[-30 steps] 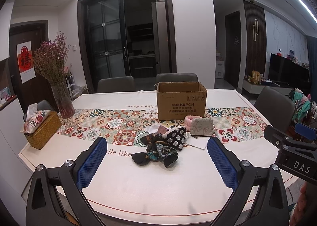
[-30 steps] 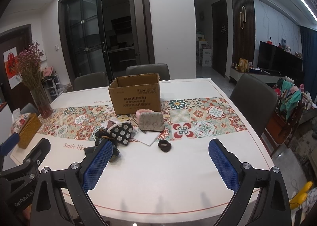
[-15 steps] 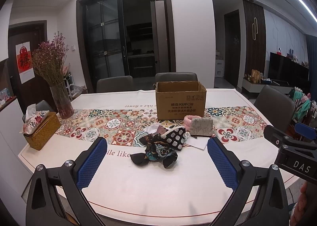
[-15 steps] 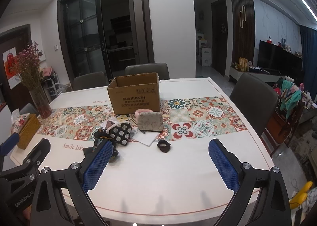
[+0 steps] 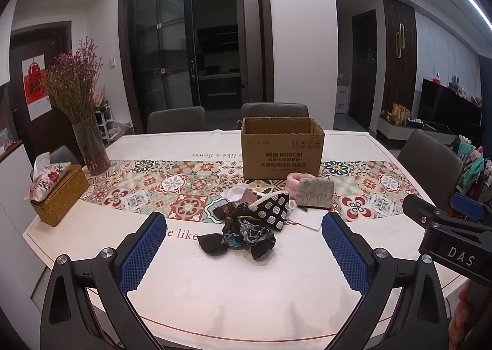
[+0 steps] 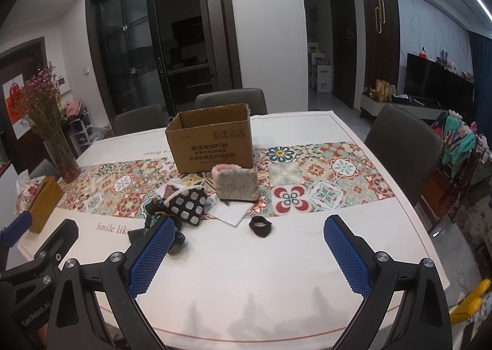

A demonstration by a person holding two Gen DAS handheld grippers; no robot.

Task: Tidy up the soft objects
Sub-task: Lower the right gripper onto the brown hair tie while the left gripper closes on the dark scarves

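Observation:
A heap of soft things lies mid-table: a dark patterned scarf (image 5: pixel 243 234), a black pouch with white dots (image 5: pixel 272 211) (image 6: pixel 187 202), a grey floral pouch (image 5: pixel 315 193) (image 6: pixel 236 185) leaning on a pink headband (image 5: pixel 293 179), and a white cloth (image 5: pixel 304 218). A small black scrunchie (image 6: pixel 260 226) lies apart to the right. An open cardboard box (image 5: pixel 281 147) (image 6: pixel 212 141) stands behind them. My left gripper (image 5: pixel 243 253) is open and empty, short of the scarf. My right gripper (image 6: pixel 247 254) is open and empty, short of the scrunchie.
A vase of dried flowers (image 5: pixel 89 141) and a wicker tissue box (image 5: pixel 57 193) stand at the table's left. Grey chairs (image 6: pixel 402 153) surround the table. A patterned runner (image 5: pixel 172 187) crosses the white tablecloth.
Both grippers have shifted only slightly; the view has drifted a little. Nothing on the table has moved.

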